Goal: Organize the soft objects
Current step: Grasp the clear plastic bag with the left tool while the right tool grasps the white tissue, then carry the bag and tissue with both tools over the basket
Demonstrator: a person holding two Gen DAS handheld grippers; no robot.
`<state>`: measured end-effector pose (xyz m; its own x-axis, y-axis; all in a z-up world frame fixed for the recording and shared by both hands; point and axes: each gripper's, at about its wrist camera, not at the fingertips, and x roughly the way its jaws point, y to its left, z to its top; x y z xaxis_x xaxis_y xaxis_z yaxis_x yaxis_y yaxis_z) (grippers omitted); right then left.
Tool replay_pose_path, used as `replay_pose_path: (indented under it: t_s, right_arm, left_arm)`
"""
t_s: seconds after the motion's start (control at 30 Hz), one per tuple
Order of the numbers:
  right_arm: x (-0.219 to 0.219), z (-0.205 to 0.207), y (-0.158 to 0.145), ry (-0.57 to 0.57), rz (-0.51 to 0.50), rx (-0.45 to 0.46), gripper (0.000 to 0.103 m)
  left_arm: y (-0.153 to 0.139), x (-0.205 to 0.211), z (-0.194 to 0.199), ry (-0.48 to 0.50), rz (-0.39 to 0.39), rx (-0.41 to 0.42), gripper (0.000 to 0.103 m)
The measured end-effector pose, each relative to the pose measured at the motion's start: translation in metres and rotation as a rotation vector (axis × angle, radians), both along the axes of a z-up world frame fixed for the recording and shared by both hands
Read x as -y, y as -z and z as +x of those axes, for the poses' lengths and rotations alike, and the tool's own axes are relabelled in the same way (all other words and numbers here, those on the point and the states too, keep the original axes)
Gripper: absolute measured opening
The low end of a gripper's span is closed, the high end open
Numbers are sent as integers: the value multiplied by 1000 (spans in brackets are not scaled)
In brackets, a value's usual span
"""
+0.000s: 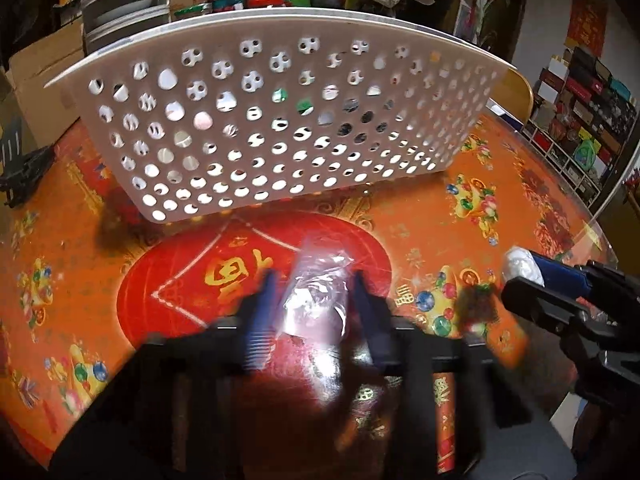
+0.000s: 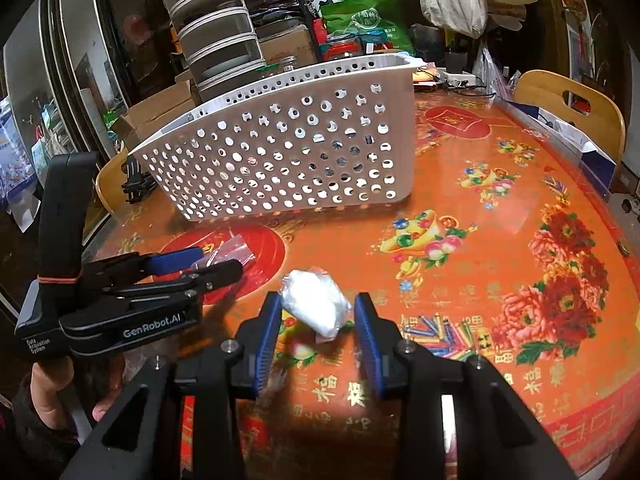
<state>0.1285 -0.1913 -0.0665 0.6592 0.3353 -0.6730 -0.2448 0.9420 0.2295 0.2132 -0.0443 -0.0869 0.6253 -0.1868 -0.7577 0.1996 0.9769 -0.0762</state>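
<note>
A white perforated basket (image 1: 280,120) stands on the red-orange table; it also shows in the right wrist view (image 2: 288,152). My left gripper (image 1: 316,284) is open, its blue fingers on either side of a clear plastic packet (image 1: 316,296) lying on the table; the view is blurred. The same packet shows in the right wrist view (image 2: 234,252) between the left gripper's fingers (image 2: 176,262). My right gripper (image 2: 318,308) is open around a white soft wrapped bundle (image 2: 316,304) on the table. The bundle also shows in the left wrist view (image 1: 520,266).
The table (image 2: 480,240) has a patterned glossy cover. A wooden chair (image 2: 568,108) stands at the far right edge. Stacked containers (image 2: 220,32), boxes and bags crowd behind the basket. Black clips (image 1: 20,176) lie at the table's left edge.
</note>
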Motion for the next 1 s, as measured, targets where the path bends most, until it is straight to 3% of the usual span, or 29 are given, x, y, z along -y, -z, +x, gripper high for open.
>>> replay_pose_path:
  t_s: [0.43, 0.77, 1.0]
  right_arm:
    - [-2, -4, -12, -11, -6, 30, 37]
    - [-10, -10, -37, -38, -25, 75, 37]
    - [-13, -14, -74, -66, -25, 148, 37]
  left_arm:
    - [-25, -10, -28, -7, -14, 105, 28]
    - [-76, -49, -60, -58, -43, 220, 28]
    - [-108, -65, -67, -77, -55, 271, 28]
